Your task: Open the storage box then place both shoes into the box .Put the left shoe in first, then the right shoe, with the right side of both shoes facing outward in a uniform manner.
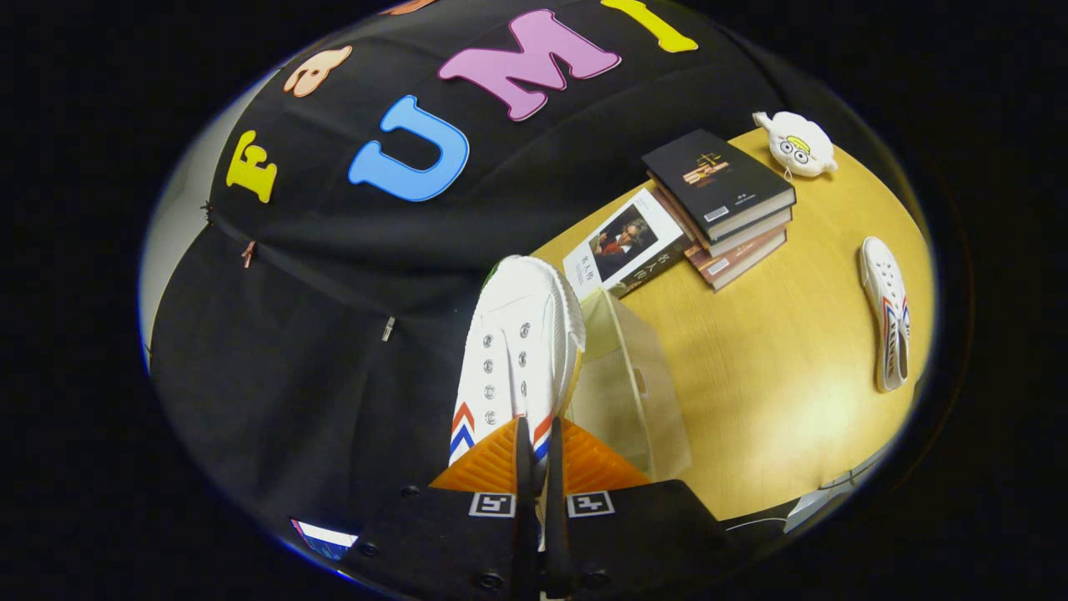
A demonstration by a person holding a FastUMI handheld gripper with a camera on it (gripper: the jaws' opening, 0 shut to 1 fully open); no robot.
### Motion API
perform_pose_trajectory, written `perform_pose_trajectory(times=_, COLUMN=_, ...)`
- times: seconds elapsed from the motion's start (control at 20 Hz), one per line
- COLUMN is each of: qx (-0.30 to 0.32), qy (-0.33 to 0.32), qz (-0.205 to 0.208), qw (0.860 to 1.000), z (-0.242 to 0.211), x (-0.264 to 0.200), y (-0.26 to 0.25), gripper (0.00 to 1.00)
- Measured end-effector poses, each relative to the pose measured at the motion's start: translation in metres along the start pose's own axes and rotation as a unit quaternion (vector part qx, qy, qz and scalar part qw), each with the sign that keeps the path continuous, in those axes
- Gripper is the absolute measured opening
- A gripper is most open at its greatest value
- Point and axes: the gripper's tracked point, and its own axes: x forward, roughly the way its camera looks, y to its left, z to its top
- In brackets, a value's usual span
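Gripper view: the gripper (pixel 535 434) has its fingers closed almost together on the heel end of a white shoe (pixel 517 342), which hangs lifted off the wooden table (pixel 776 367). Taking the clear storage box (pixel 630 388) as landmark — it sits just beside and below the held shoe, lid apparently open. The second shoe (pixel 887 321) lies well apart from the box, and a stack of books (pixel 722 204) stands beyond it. Risk: the thin pinch may let the shoe swing or slip, landing wrong side outward.
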Motion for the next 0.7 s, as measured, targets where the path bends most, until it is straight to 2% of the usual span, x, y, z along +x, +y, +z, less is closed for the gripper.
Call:
perform_pose_trajectory(times=0.45, qx=-0.034, qy=0.062, qz=-0.039, qw=0.997, z=-0.049, x=0.105, y=0.009, gripper=0.08)
perform_pose_trajectory(times=0.7, qx=-0.066, qy=0.079, qz=-0.068, qw=0.992, z=-0.059, x=0.126, y=0.010, gripper=0.08)
